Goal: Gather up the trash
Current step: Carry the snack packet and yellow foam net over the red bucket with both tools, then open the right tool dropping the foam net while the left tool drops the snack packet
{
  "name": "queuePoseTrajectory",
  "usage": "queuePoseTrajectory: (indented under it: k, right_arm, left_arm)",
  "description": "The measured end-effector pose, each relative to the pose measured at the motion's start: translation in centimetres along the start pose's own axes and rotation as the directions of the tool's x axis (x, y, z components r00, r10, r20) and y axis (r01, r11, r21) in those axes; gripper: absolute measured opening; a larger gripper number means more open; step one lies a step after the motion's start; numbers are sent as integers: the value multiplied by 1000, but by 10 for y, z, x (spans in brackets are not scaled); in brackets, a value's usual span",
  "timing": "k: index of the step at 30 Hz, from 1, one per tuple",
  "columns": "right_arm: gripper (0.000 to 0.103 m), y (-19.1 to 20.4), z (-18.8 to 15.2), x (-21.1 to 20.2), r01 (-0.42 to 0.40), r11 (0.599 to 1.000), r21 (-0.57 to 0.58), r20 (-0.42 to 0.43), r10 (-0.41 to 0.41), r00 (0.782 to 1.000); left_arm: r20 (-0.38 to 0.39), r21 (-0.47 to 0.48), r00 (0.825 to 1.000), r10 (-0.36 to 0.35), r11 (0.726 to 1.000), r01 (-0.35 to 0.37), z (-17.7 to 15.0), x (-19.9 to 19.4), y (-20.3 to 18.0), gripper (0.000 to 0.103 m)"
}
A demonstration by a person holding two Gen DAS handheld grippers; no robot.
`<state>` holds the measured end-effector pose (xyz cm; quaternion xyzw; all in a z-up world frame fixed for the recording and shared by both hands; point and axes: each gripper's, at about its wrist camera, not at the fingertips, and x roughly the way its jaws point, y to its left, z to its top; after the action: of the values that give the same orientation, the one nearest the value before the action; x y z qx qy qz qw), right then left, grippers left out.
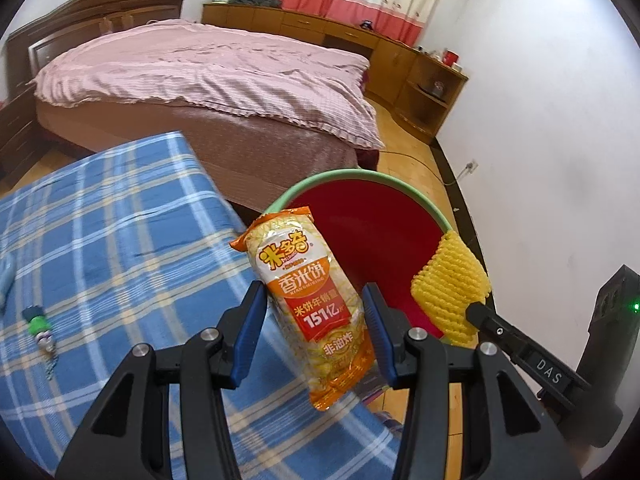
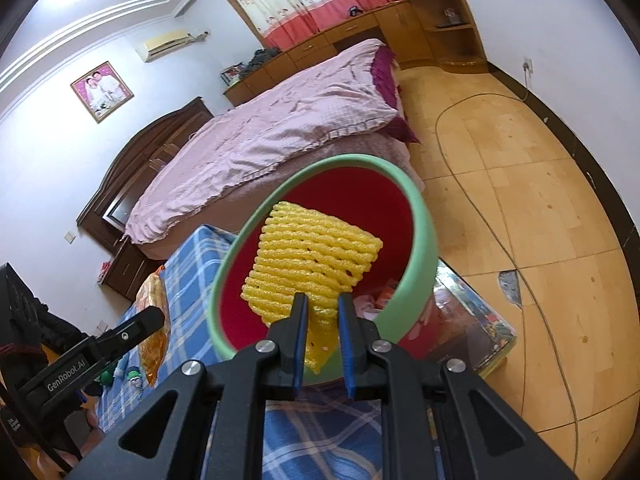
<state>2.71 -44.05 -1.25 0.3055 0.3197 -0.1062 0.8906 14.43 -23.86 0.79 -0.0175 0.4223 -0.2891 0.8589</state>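
My left gripper (image 1: 314,298) is shut on an orange and white snack packet (image 1: 308,264) and holds it upright in the air, just in front of a red bin with a green rim (image 1: 360,174). My right gripper (image 2: 322,300) is shut on a yellow foam net (image 2: 312,256), which hangs in front of the bin's (image 2: 422,240) open mouth. In the left wrist view the foam net (image 1: 452,288) is at the bin's right rim. In the right wrist view the packet (image 2: 154,320) shows at the left.
A blue plaid cloth (image 1: 120,240) covers the surface to the left, with a small green toy (image 1: 38,320) on it. The bin stands on a glossy printed box (image 2: 472,316). Behind are a bed with a pink cover (image 1: 208,72), wooden cabinets (image 1: 420,80), and a cable (image 2: 472,200) across the tiled floor.
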Motion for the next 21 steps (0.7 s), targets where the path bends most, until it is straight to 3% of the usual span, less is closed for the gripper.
queuePoseTrajectory:
  k: [21]
  right_arm:
    - [18,-17,2,21,63,998,7,3,-63,998]
  left_arm:
    - [-52,-3,998,-30,1000,30,4,56,-6,50]
